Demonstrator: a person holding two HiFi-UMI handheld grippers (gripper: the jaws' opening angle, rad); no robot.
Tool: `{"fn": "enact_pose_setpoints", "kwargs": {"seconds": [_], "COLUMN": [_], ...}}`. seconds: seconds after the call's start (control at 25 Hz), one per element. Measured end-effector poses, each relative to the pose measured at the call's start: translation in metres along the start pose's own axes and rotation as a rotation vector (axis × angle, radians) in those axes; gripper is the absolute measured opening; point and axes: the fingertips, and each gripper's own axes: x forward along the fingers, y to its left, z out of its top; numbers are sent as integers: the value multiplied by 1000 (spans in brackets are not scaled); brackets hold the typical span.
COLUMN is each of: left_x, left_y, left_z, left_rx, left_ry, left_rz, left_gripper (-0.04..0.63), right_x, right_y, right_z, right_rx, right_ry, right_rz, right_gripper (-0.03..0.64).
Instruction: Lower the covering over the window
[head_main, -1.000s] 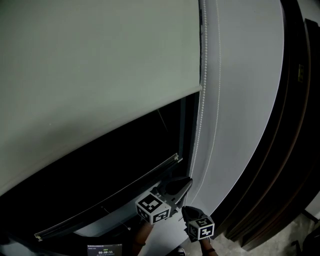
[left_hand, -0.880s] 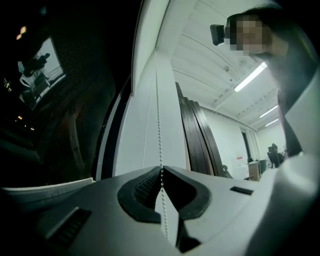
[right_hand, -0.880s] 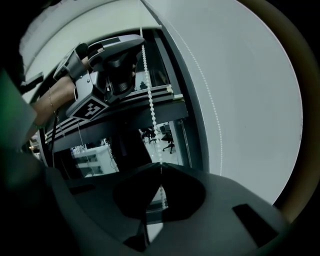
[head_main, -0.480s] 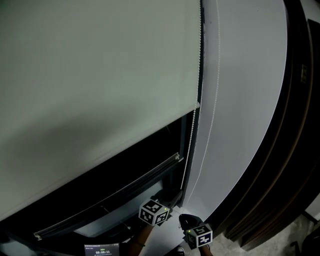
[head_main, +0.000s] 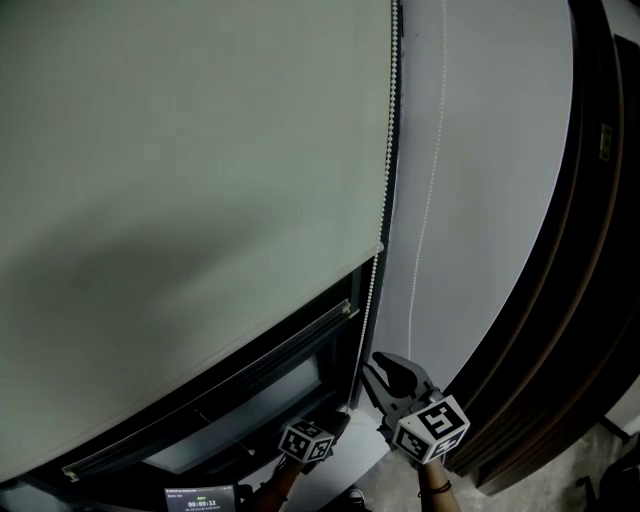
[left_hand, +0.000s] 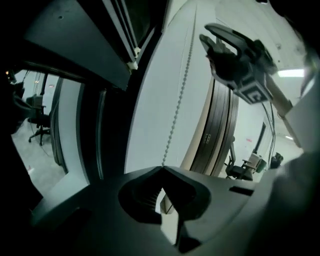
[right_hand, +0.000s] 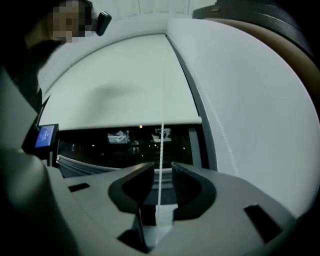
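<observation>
White bead chain (head_main: 372, 290) hangs at the partly lowered blind's (head_main: 200, 180) right edge; my left claw (left_hand: 162, 171), just closing, clamps it low; my right claw (right_hand: 161, 172), just opened, straddles it higher; I should grip there before releasing below, then pull straight down.

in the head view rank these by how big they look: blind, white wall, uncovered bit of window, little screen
1. blind, by far the biggest
2. white wall
3. uncovered window, a narrow dark strip
4. screen, smallest, though the frame edge cuts it off
</observation>
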Motion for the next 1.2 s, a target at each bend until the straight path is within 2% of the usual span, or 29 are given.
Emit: {"fn": "enact_pose_setpoints", "kwargs": {"seconds": [0.08, 0.32, 0.36, 0.44, 0.56, 0.72, 0.88, 1.04, 1.2], "left_x": [3, 5, 5, 4, 0, -11, -31, -56, -84], "left_y": [-2, 1, 2, 4, 4, -1, -8, -21, -40], "left_z": [1, 1, 1, 0, -2, 2, 37, 96, 160], "left_rx": [24, 10, 8, -2, 12, 79, 68, 155, 233], "left_ry": [13, 13, 11, 12, 14, -21, -174, -332, -495], "left_rz": [-1, -4, -4, -3, -16, -33, -49, -48, -33], "left_gripper": [5, 5, 5, 5, 5, 5, 5, 5, 6], "right_x": [11, 37, 40, 42, 39, 32, 33, 30, 26], "right_y": [-2, -7, -9, -13, -17, -28, -36, -47, -47], "right_z": [31, 83, 86, 87, 85, 83, 44, -24, -103], "right_rx": [-42, -118, -128, -114, -28, -28, -21, 45, 74], "right_ry": [-49, -128, -133, -145, -185, -219, -135, -29, 144], "right_rz": [14, 26, 13, -8, -10, -52, -80, -114, -131], "right_gripper": [94, 92, 91, 25, 17, 12, 12, 12, 12]}}
